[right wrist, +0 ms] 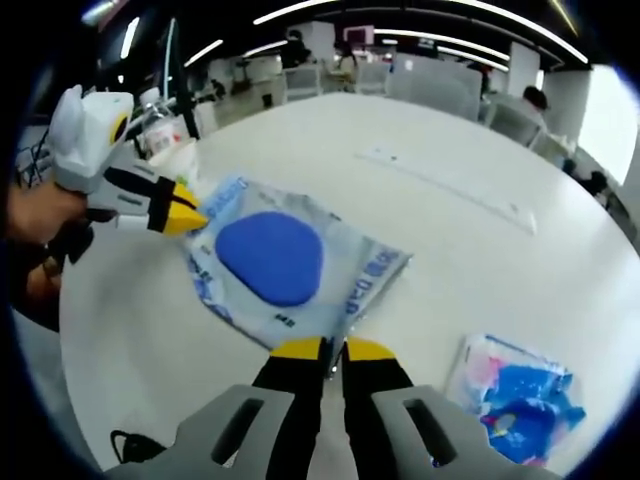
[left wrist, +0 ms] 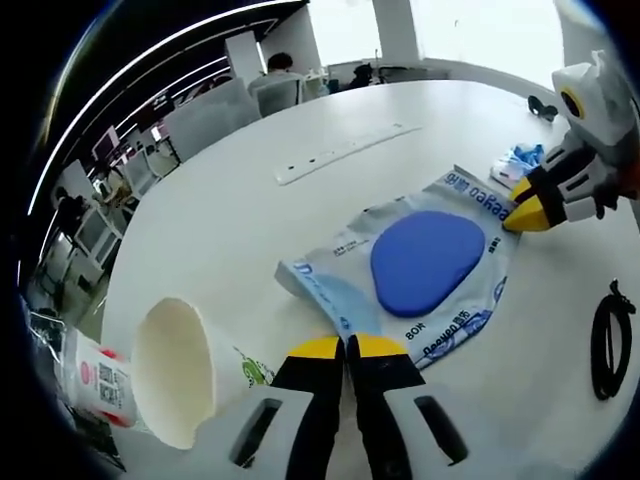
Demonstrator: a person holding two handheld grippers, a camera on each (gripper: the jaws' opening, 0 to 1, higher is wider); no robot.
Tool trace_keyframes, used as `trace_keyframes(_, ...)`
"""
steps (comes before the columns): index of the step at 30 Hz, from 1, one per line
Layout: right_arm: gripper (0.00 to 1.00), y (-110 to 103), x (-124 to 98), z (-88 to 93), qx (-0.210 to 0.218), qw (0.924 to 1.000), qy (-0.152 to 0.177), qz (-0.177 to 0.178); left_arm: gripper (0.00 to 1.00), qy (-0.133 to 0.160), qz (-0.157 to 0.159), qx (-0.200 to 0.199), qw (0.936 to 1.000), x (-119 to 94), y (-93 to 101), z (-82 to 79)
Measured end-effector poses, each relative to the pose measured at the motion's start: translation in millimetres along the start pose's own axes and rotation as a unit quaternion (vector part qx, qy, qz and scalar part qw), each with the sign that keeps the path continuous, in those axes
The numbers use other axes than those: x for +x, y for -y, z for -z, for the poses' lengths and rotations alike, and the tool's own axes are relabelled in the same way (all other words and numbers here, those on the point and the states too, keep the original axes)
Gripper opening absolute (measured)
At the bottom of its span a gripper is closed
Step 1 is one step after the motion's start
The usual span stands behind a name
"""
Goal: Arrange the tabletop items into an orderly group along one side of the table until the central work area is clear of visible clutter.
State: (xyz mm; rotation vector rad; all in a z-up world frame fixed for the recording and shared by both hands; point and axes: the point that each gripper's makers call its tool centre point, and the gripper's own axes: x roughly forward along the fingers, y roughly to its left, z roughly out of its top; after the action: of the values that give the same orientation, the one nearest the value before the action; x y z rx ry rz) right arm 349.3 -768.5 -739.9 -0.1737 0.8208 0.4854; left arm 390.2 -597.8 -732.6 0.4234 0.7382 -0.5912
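Clear plastic bag with a blue oval pad [left wrist: 420, 270] – both grippers, left [left wrist: 346, 346] and right [right wrist: 334, 350], pinch opposite edges (jaws closed) – next, probably carry it sideways.

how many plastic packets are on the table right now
2: a large packet with a blue oval pad, pinched at opposite edges by both grippers, and a smaller blue packet beside the right gripper. Others may be hidden.

Round white table, a few things scattered on it

The table [left wrist: 230, 220] carries a clear bag with a blue pad [left wrist: 425, 262], a paper cup [left wrist: 180, 372] on its side, a bottle [left wrist: 100, 385] near the edge, a black cable [left wrist: 608, 340], a small blue packet [right wrist: 520, 405] and a long white strip [left wrist: 345, 152].
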Motion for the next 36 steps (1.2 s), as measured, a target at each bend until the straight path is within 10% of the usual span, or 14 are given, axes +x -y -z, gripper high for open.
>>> trace_keyframes(36,0.27,11,-31,-25.7,-0.005,0.9983,0.052,0.027,0.23,0.04,-0.026,0.058,0.9971,-24,3.5,-32.4)
